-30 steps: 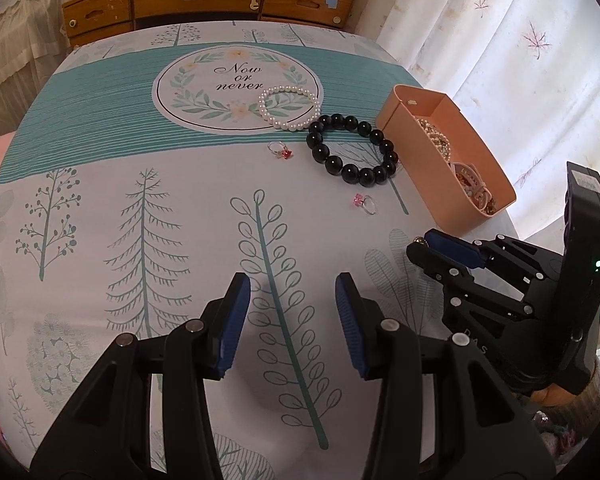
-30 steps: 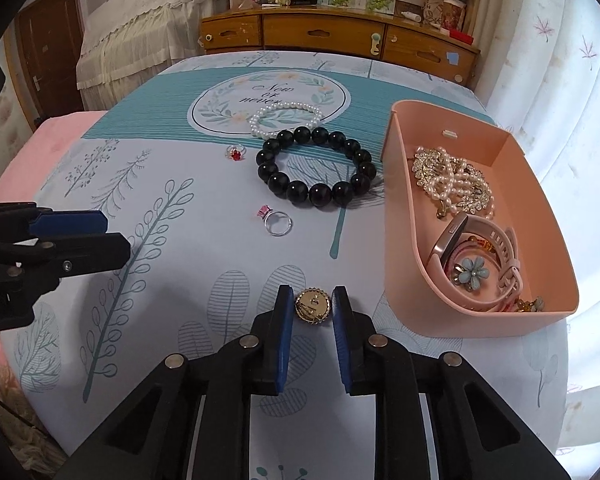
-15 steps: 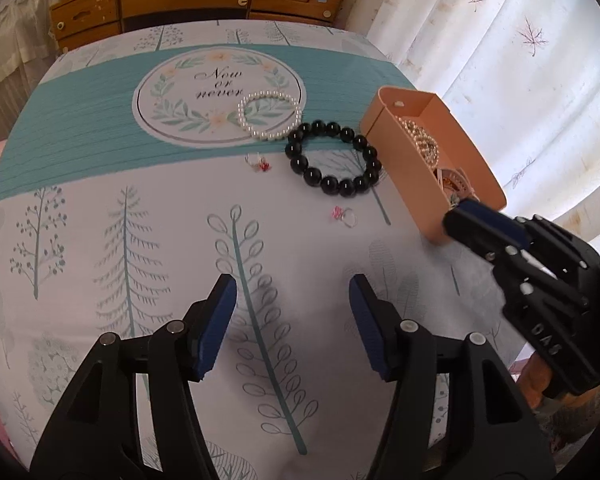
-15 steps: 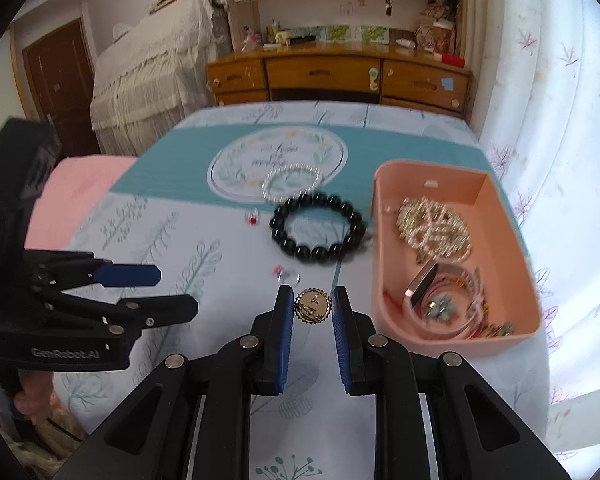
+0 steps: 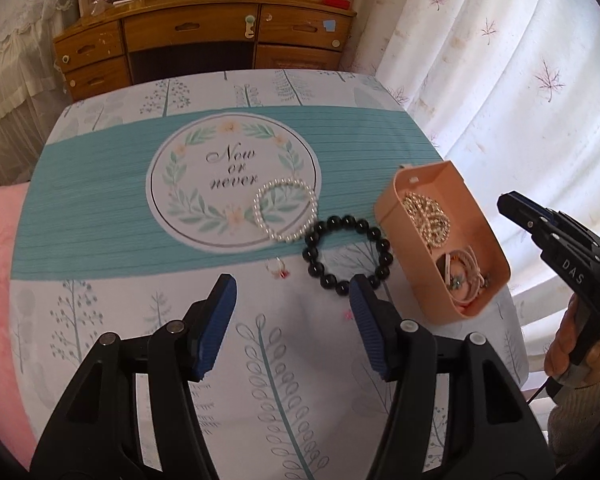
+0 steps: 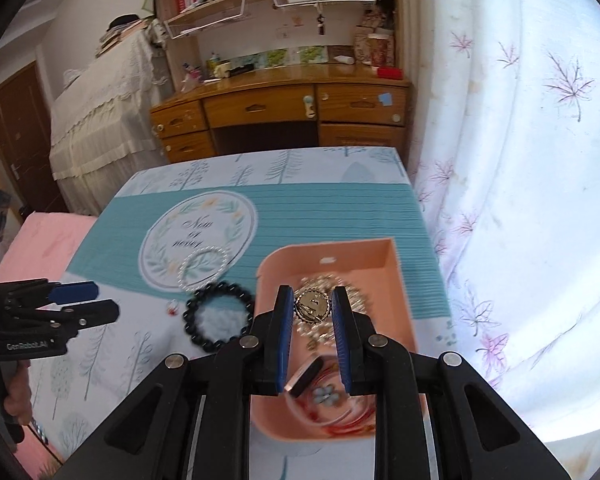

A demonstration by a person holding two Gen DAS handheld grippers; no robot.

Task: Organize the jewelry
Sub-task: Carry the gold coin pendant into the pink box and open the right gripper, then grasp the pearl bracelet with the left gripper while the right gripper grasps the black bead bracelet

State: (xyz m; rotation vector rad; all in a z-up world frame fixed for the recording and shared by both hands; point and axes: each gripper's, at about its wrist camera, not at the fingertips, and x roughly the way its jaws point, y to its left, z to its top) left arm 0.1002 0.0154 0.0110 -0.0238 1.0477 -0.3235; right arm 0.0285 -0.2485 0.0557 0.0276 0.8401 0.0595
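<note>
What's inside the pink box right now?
The pink box holds a pale beaded pile and a pink watch band. Anything beneath them is covered.

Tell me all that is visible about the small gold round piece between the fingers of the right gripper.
The gold round piece is a small disc, metallic in look, with a scalloped or toothed rim and a raised design on its face that is too small to read. The right gripper holds it by its edges between the blue pads, face toward the camera. It hangs above the open pink box, touching nothing else.
</note>
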